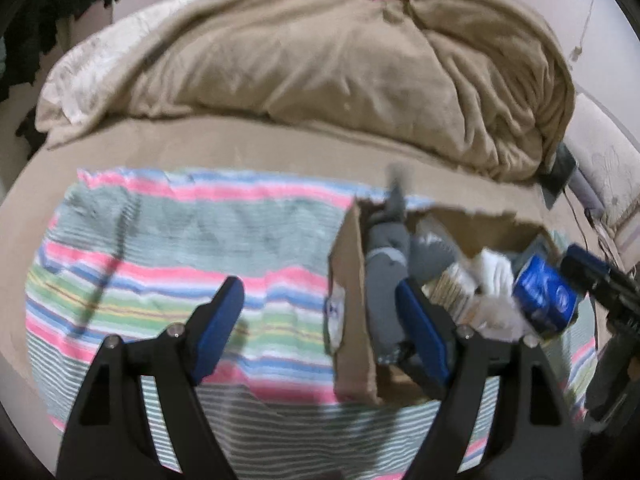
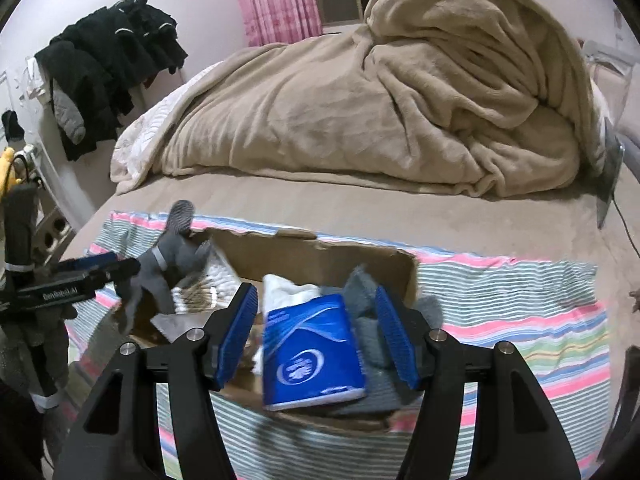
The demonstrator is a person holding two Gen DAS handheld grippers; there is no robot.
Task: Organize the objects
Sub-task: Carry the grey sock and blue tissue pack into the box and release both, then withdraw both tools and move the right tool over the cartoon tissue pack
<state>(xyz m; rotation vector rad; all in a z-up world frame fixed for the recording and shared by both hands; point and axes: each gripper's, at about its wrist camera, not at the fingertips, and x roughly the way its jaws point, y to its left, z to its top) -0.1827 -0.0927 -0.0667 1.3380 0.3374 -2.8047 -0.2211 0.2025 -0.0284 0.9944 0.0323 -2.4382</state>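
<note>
A blue tissue pack (image 2: 314, 354) lies tilted on the contents of an open cardboard box (image 2: 320, 256), which stands on a striped towel (image 2: 520, 304) spread over the bed (image 2: 360, 200). The right hand-held gripper (image 2: 316, 336) straddles the pack, fingers apart and not touching it. A grey sock (image 1: 386, 280) drapes over the box's left end; the left hand-held gripper (image 1: 320, 330) stands wide apart, holding nothing. A beige blanket (image 2: 380, 112) is heaped behind.

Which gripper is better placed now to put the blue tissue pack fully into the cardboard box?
The right gripper. The blue tissue pack lies between its open fingers, over the cardboard box. The left gripper is empty, at the box's other end.
</note>
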